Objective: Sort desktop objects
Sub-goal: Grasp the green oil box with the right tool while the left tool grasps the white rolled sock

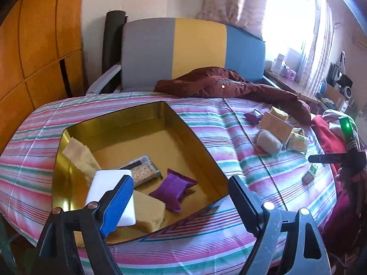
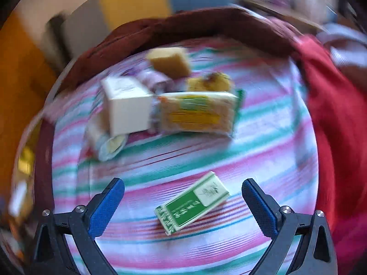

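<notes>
Green-and-white small box (image 2: pixel 193 204), lower centre of right wrist view: white characters on green panel, dark brush-style mark on white panel, too blurred to read; yellow-and-green packet (image 2: pixel 198 113), centre: printed bands, smeared, unreadable; white box (image 2: pixel 127 110), centre left: faint mark on top, illegible; left wrist view: no readable text anywhere.

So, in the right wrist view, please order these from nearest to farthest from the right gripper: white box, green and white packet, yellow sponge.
From the right gripper:
1. Green and white packet, between the open fingers.
2. White box, further up, left.
3. Yellow sponge, behind it, near the dark red cloth.
</notes>
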Motion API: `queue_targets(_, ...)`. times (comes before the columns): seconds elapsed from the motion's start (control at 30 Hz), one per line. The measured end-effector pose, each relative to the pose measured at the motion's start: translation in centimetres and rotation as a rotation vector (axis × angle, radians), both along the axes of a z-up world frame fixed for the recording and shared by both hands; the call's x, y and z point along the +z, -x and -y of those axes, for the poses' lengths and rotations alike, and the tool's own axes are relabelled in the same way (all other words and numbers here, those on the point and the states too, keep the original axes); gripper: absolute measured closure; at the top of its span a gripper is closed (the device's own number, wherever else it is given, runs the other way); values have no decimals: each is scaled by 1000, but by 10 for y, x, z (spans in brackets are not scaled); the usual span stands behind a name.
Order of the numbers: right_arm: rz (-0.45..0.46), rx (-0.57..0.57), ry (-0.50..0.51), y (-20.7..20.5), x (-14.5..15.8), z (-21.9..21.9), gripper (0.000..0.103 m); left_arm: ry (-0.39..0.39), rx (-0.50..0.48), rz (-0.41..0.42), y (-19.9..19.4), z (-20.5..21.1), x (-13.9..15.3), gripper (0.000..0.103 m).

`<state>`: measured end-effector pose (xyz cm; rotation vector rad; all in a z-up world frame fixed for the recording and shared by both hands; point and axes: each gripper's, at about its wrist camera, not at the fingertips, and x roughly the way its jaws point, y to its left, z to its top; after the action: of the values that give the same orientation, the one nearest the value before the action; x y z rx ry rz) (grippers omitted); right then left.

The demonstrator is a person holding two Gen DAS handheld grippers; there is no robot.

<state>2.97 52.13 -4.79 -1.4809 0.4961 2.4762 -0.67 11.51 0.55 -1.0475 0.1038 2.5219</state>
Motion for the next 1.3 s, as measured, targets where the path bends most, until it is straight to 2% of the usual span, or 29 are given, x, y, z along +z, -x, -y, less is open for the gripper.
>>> queue_targets(0.1,82,189,-68,9,4,15,0,-5,-15,14,0,-7,-2,17)
queue_targets(0.2,166,303,-170,14,-1,24,0,1,-33,16,-1,-14,-2,17)
queue_targets(0.3,253,344,-188,22,-17,24,0,9,-56,6,-1,-22,1,17)
queue_targets(0.4,294,316,-158,25,-30,13,0,6,-79,10,1,-30,4,17)
queue_targets(0.43,295,305,-139,25,-31,10,1,6,-84,11,2,-33,4,17)
queue_targets(0.5,282,304,-113,24,-31,7,9,7,-98,15,2,-40,3,17)
queue_targets(0.53,277,311,-111,24,-31,7,22,7,-110,20,2,-44,2,17)
queue_targets(0.57,276,318,-114,24,-32,8,27,7,-121,24,2,-48,2,17)
queue_targets(0.77,263,354,-141,22,-35,17,28,21,-182,38,3,-73,-1,17)
queue_targets(0.87,238,312,-130,38,-39,6,28,18,-213,62,7,-89,-4,17)
queue_targets(1.03,167,205,-56,39,-40,-14,30,27,-267,75,14,-124,-7,17)
queue_targets(1.3,145,177,-46,35,-39,-27,30,49,-344,143,38,-181,-26,17)
